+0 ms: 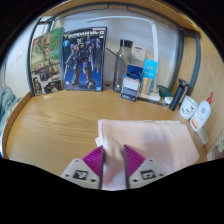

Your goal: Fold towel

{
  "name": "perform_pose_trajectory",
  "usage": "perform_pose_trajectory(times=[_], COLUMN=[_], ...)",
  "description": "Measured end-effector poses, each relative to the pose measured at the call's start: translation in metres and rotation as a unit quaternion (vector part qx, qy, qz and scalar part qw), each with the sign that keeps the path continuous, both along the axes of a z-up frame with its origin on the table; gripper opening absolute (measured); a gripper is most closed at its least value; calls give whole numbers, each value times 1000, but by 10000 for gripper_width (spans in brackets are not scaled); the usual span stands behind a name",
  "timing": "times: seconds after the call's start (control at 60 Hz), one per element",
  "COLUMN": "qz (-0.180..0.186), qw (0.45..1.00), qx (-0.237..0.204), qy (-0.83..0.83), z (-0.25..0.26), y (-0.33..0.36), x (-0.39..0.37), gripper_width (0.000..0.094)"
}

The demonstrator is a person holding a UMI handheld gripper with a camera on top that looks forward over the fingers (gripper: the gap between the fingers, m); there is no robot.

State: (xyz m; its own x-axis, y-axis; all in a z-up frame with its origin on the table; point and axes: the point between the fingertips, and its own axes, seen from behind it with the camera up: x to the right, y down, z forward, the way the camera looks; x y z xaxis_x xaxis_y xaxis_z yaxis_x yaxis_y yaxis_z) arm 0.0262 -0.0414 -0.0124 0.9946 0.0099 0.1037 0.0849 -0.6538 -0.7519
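Observation:
A pale pink towel lies flat on the wooden table, just ahead of my fingers and to their right. My gripper has its two purple pads pressed on the towel's near edge, a fold of cloth pinched between them and running down between the fingers. The towel's near left corner is the part held; the rest spreads away toward the right.
Against the back wall stand two model kit boxes and another poster-like box. Bottles and small containers stand behind the towel, and a white glue bottle at the right. Bare wood lies left of the towel.

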Motion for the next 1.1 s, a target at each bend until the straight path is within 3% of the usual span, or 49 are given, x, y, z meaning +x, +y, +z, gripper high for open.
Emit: perform_pose_trajectory(times=[0.067, 0.1, 0.267, 0.517, 0.633, 0.733, 0.75, 0.85, 0.867, 0.9, 0.95, 1.0, 1.1], qz=[7, 10, 13, -38, -85, -119, -123, -139, -141, -142, -149, -153, -150], qw=[1000, 1000, 998, 992, 989, 987, 988, 989, 988, 988, 987, 987, 988], qx=[4, -1, -26, 17, 9, -15, -16, -33, -39, -47, -44, -33, -7], qy=[-20, -15, 53, 122, 117, 102, 96, 46, 41, 36, 29, 21, 29], z=[0, 1, 18, 116, 111, 78, 73, 39, 34, 26, 25, 35, 70], y=[2, 3, 3, 18, 15, 10, 10, 6, 5, 4, 4, 4, 6], x=[7, 7, 5, 102, 177, 234, 243, 288, 292, 298, 306, 312, 306], gripper_width=[65, 42, 38, 36, 36, 36, 107, 142, 237, 277, 438, 661, 664])
